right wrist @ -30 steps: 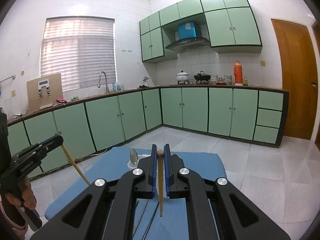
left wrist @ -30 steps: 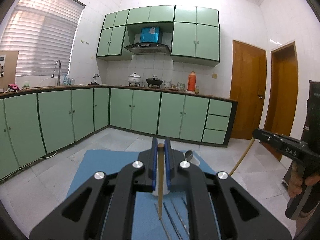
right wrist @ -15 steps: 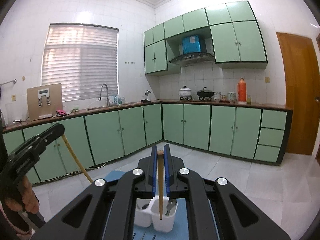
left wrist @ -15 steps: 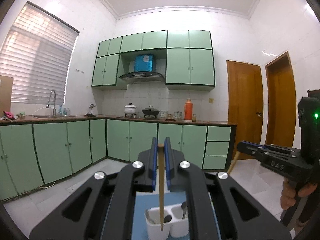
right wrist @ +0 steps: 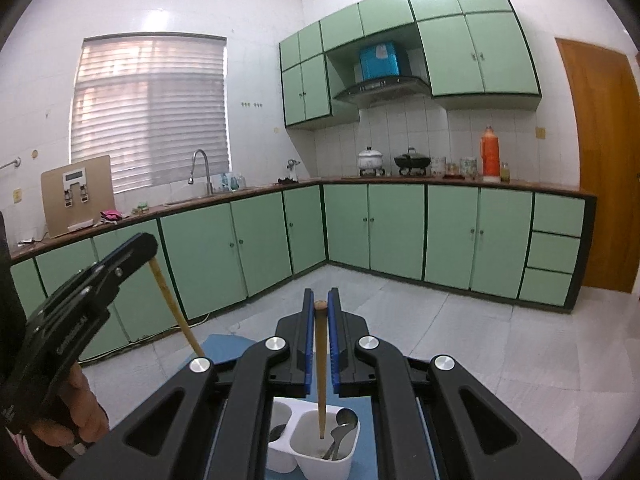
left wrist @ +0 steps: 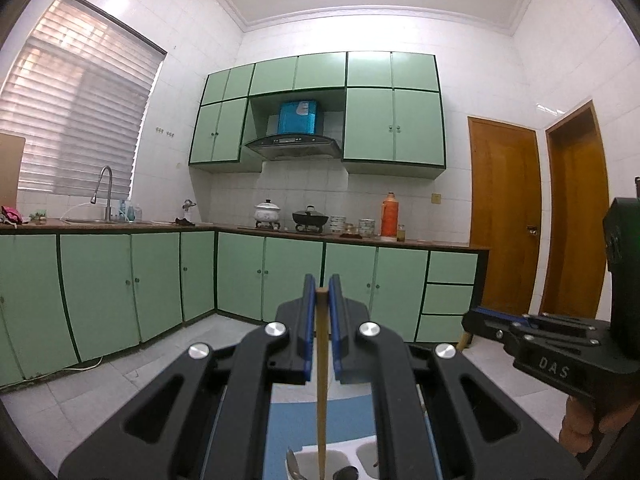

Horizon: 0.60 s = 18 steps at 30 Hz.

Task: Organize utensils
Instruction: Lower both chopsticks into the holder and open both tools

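My left gripper (left wrist: 319,292) is shut on a wooden chopstick (left wrist: 321,380) that hangs down, its tip over the left cup of a white two-cup utensil holder (left wrist: 320,458). My right gripper (right wrist: 319,306) is shut on a second wooden chopstick (right wrist: 320,376), its tip just above the right cup of the holder (right wrist: 320,454), which holds metal spoons (right wrist: 343,426). The right gripper also shows in the left wrist view (left wrist: 472,322). The left gripper also shows in the right wrist view (right wrist: 146,246), its chopstick (right wrist: 176,312) slanting down.
The holder stands on a blue mat (right wrist: 218,346) on a tiled surface. Green kitchen cabinets (left wrist: 240,276) and a counter with pots line the far walls. Two wooden doors (left wrist: 502,220) are at the right.
Both grippers have lifted and tilted up, each keeping its chopstick. The loose utensils on the mat have left view and the holder has come under both chopstick tips.
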Each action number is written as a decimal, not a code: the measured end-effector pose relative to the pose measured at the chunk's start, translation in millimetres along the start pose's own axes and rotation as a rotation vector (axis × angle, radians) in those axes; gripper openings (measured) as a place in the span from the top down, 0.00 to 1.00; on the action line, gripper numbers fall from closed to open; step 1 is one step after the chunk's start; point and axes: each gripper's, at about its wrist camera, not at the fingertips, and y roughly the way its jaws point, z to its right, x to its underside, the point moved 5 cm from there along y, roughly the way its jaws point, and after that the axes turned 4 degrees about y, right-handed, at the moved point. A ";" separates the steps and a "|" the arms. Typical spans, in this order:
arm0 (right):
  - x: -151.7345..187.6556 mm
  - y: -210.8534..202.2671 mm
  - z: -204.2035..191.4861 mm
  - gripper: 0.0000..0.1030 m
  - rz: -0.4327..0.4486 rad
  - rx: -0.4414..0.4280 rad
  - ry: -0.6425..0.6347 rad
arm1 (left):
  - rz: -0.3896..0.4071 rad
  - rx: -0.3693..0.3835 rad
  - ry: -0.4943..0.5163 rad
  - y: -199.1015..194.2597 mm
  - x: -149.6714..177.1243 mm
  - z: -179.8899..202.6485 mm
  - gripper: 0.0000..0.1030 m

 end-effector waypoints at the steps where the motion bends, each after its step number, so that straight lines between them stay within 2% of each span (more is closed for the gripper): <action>1: 3.6 2.9 1.5 0.93 -0.005 0.000 0.004 | -0.002 -0.005 0.002 3.1 3.4 -1.0 0.94; 18: 63.0 47.3 31.1 0.93 -0.114 -0.012 0.106 | -0.168 -0.004 0.027 44.5 82.4 -4.1 0.94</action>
